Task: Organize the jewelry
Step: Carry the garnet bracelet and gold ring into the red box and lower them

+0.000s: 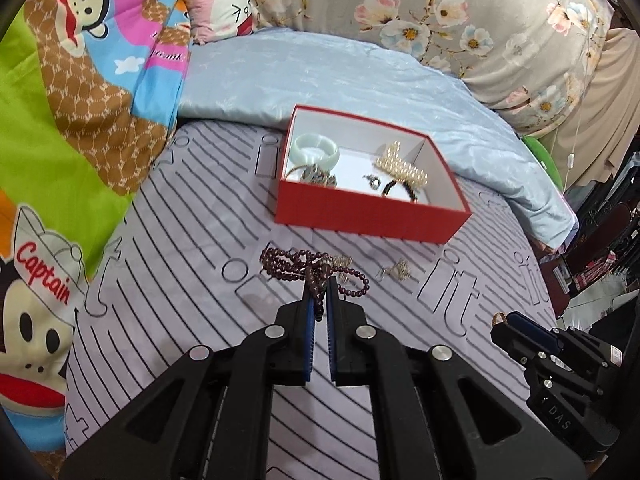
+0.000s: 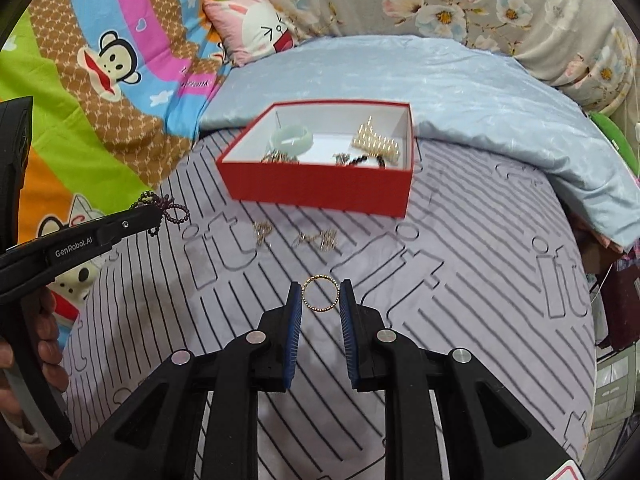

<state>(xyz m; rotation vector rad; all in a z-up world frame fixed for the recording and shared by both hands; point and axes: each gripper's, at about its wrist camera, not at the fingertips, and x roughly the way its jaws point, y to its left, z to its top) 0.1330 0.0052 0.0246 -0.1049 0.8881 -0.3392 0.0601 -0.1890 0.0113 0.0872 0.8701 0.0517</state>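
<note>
Our left gripper (image 1: pixel 319 280) points steeply downward, its blue pads nearly together and clamped on a strand of dark beads (image 1: pixel 316 270) that dangles from the tips. Seen from the right wrist, its black body reaches in from the left edge, and our left hand (image 2: pixel 38 344) wraps the handle, fingers curled around it. Our right gripper (image 2: pixel 320 294) also tilts down, its pads pressing either side of a thin gold ring (image 2: pixel 320 294) held upright between them; the black linkage arms spread wide behind the pads
</note>
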